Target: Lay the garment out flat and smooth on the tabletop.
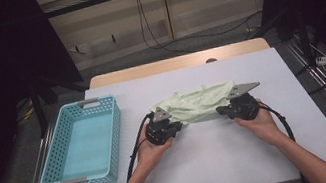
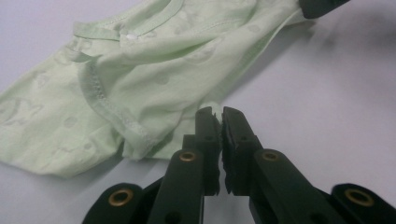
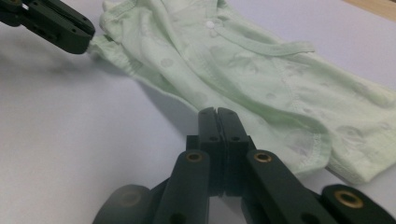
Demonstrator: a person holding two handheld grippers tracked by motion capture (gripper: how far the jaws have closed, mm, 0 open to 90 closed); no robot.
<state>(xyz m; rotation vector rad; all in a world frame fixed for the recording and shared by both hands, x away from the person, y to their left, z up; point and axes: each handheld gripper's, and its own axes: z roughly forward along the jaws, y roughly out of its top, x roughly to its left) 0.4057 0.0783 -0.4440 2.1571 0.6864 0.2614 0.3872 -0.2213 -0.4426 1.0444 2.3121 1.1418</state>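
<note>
- Black jaws of the left gripper [image 2: 219, 122] stood nearest the lens in the left gripper view, drawn almost together with a small tuft of pale green fabric nipped at their tips.
- Closed just as tightly, the right gripper [image 3: 217, 116] met the near hem of the same cloth; whether fabric actually sat between its jaws could not be told, though the hem seemed to run into them.
- Between the two lay the garment [image 1: 198, 103], a light green baby top with a snap at the neckline, crumpled and bunched on the white desk [image 1: 223, 157], sagging in a loose band from one gripper to the other.
- Beside the person's left hand [image 1: 148, 150], well apart from the cloth, a blue basket [image 1: 77, 175] sat with nothing in it.
- Judged from this, the work was at an early stage: both lower corners appeared to be taken up, but the garment was neither spread flat nor folded.
- Left to do, most likely: stretch it smooth, fold it, and perhaps set it in the basket.
</note>
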